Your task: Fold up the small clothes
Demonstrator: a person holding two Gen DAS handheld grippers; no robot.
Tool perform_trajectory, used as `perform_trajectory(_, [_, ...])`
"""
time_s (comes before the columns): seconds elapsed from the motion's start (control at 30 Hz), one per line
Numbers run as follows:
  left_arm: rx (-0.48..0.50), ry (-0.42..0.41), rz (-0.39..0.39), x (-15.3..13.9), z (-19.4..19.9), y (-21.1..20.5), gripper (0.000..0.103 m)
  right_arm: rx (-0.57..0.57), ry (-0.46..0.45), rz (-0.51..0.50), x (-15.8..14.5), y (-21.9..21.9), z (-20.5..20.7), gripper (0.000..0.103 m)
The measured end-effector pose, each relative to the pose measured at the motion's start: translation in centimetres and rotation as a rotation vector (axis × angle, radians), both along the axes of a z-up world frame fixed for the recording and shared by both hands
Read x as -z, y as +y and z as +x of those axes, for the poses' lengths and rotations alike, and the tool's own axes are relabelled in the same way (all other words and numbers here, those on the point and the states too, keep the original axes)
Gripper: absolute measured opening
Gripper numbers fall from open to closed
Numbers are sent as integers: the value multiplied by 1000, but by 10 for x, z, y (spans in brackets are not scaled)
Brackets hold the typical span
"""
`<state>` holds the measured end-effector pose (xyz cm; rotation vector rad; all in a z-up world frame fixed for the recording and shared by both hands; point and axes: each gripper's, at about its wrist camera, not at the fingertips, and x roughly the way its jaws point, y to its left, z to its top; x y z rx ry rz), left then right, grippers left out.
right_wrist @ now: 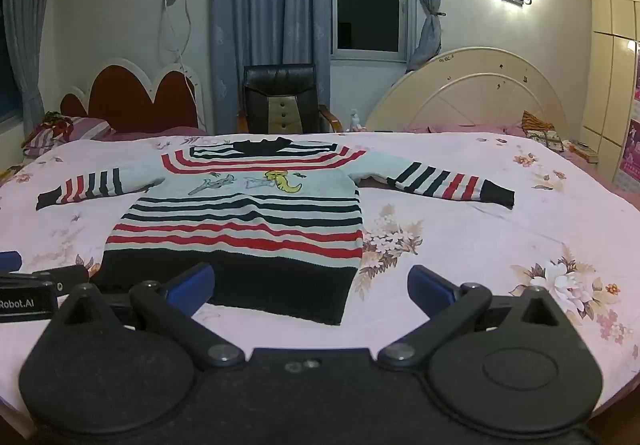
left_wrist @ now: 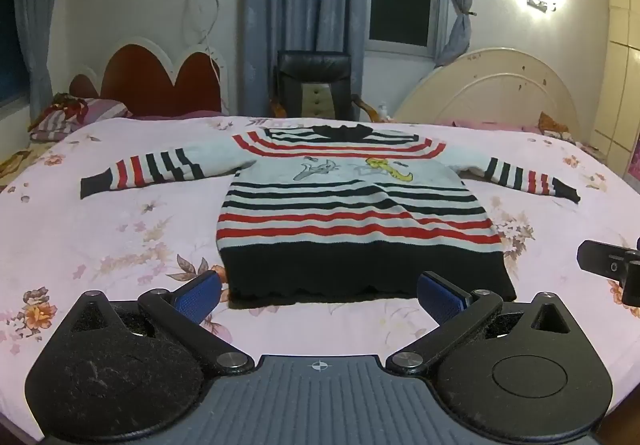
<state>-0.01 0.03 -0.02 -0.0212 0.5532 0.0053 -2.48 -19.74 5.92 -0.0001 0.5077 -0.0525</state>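
- A small knitted sweater point(left_wrist: 352, 205) with white, red and dark navy stripes, a wide dark hem band and cartoon figures across the chest lies flat, front up, in the middle of the bed, both sleeves spread out sideways.
- Its dark hem edge faces the cameras; the collar points toward the far headboards.
- The pale pink floral bedsheet point(left_wrist: 120, 237) shows bare on every side of the sweater, with wide free strips beyond each cuff and a narrower strip between the hem and the near bed edge.
- The left gripper point(left_wrist: 320, 295) hovers just short of the hem, its blue-padded jaws spread wide with nothing between them; they frame the hem's left and right portions.
- The right gripper point(right_wrist: 310, 285) hangs near the hem's right corner, jaws likewise spread and empty; its left pad seems to overlap the dark band, though contact is hard to judge.
- Each gripper shows at the edge of the other's view, side by side.
- Behind the bed stand a black leather chair point(left_wrist: 314, 85), a red scalloped headboard point(left_wrist: 156, 81) and a cream arched headboard point(left_wrist: 492, 89).
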Motion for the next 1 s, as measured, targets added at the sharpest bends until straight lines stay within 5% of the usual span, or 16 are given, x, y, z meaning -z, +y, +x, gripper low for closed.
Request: perform_trajectory(1.0, [-7, 17, 13, 5, 4, -2, 103, -1, 16, 8, 1, -4, 4, 102])
